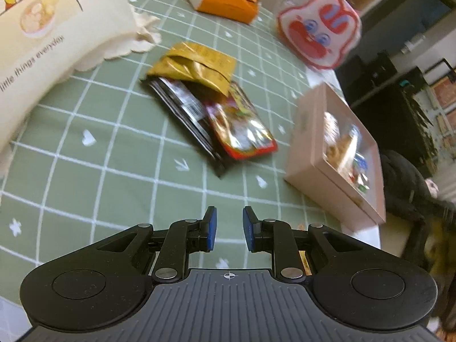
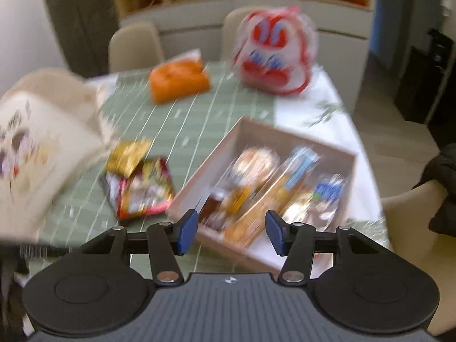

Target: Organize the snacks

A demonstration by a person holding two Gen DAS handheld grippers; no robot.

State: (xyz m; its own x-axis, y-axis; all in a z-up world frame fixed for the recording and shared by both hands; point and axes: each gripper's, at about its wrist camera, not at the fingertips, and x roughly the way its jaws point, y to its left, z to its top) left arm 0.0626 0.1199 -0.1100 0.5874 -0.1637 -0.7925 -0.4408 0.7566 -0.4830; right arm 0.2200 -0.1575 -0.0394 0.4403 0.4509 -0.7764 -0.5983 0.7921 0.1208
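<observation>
Green checked cloth (image 1: 94,171) covers a table. At its middle lies a loose pile of snack packets (image 1: 211,108): gold ones on top, a black one and a red one beneath. Just right of the pile sits a pale pink box (image 1: 319,165) already filled with wrapped snacks. Beyond the pile are an orange pack (image 1: 228,0) and a red-and-white cartoon bag (image 1: 316,28). The left gripper (image 1: 229,229) hovers near the pile, fingers narrowly apart, holding nothing. The right gripper (image 2: 230,235) hangs above the box, fingers spread, empty.
</observation>
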